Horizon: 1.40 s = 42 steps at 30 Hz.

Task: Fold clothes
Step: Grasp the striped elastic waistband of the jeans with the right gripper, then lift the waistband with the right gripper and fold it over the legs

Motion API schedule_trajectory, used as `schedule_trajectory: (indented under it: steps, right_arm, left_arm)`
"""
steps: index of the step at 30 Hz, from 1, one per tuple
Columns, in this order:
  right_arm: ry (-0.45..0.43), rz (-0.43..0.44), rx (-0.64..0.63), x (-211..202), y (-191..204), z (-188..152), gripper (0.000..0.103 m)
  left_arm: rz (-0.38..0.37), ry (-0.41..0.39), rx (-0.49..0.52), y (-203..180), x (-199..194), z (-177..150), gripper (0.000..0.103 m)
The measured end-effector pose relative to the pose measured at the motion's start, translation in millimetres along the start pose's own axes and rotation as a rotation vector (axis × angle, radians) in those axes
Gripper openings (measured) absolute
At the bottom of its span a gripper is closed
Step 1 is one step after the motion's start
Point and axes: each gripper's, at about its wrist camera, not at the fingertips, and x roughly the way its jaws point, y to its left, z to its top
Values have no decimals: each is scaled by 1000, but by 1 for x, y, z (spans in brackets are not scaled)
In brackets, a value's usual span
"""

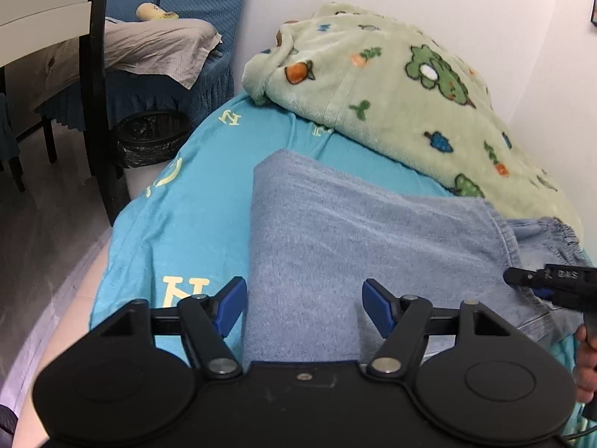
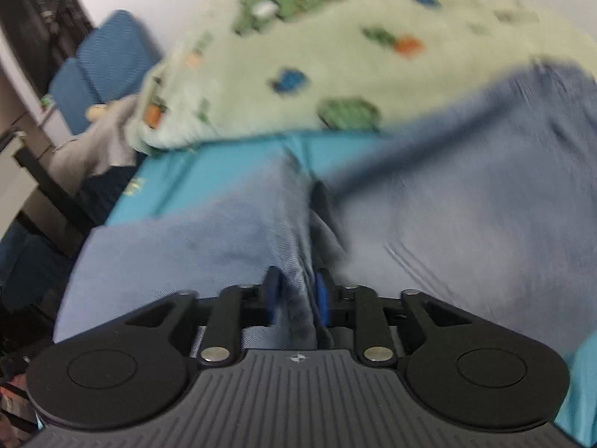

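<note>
left wrist view: left gripper [image 1: 304, 308] jaws spread wide, holding nothing, above the folded jeans [image 1: 354, 231], which lie on a turquoise sheet [image 1: 179, 216] beside a green blanket [image 1: 391, 86]. right gripper [image 2: 296, 298] jaws pinched onto a fold of the jeans.

soft matt denim trousers [image 1: 365, 231]; fluffy fleece blanket [image 1: 391, 86]; smooth cotton sheet [image 1: 186, 216]; matt black plastic left gripper [image 1: 304, 308].
</note>
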Motion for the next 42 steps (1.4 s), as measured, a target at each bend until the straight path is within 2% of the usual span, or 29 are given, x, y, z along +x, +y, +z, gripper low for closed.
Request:
schedule_trajectory:
  steps: [1, 3, 5, 7, 12, 15, 20, 23, 26, 27, 29, 31, 32, 33, 34, 38, 42]
  right_arm:
    - [-7, 12, 8, -5, -5, -1, 43]
    - [-21, 37, 24, -16, -15, -2, 47]
    - [-78, 24, 41, -38, -27, 0, 51]
    - [-140, -2, 83, -62, -45, 3, 61]
    - [-294, -223, 327, -114, -116, 7, 66]
    - [-343, -321, 453, -128, -156, 1, 75]
    - [-274, -173, 612, -95, -211, -14, 76]
    - [-297, -138, 656, -84, -222, -6, 80]
    - [-355, -127, 751, -74, -231, 0, 83]
    - [-376, -132, 792, -71, -235, -2, 82]
    - [-423, -150, 826, -70, -238, -9, 67]
    - [-414, -205, 769, -69, -233, -5, 48]
    - [-410, -226, 734, -71, -228, -2, 45]
    - [-420, -233, 710, -74, -224, 1, 33]
    - [-435, -236, 686, -79, -218, 4, 29]
    - [-517, -293, 496, -100, -167, 24, 26]
    - [-610, -291, 330, -126, -106, 31, 26]
  left_arm:
    - [9, 2, 6, -1, 2, -1, 66]
    - [27, 7, 17, -3, 7, -3, 66]
    - [45, 12, 28, -5, 11, -5, 66]
    - [63, 17, 40, -7, 16, -8, 66]
    - [85, 16, 34, -9, 21, -10, 66]
    - [87, 20, 27, -8, 20, -11, 67]
    - [107, 29, 34, -11, 18, -13, 68]
    - [116, 29, 26, -12, 19, -12, 69]
    - [130, 23, 30, -15, 23, -13, 70]
    - [134, 22, 33, -16, 24, -13, 70]
    - [137, 19, 34, -16, 25, -12, 71]
    - [139, 16, 35, -16, 27, -12, 71]
    - [140, 12, 37, -16, 26, -11, 71]
    - [139, 5, 39, -16, 23, -9, 71]
    - [138, -2, 42, -16, 21, -8, 71]
    - [136, -31, 53, -16, 11, -2, 70]
    - [114, -96, 36, -11, -9, 10, 70]
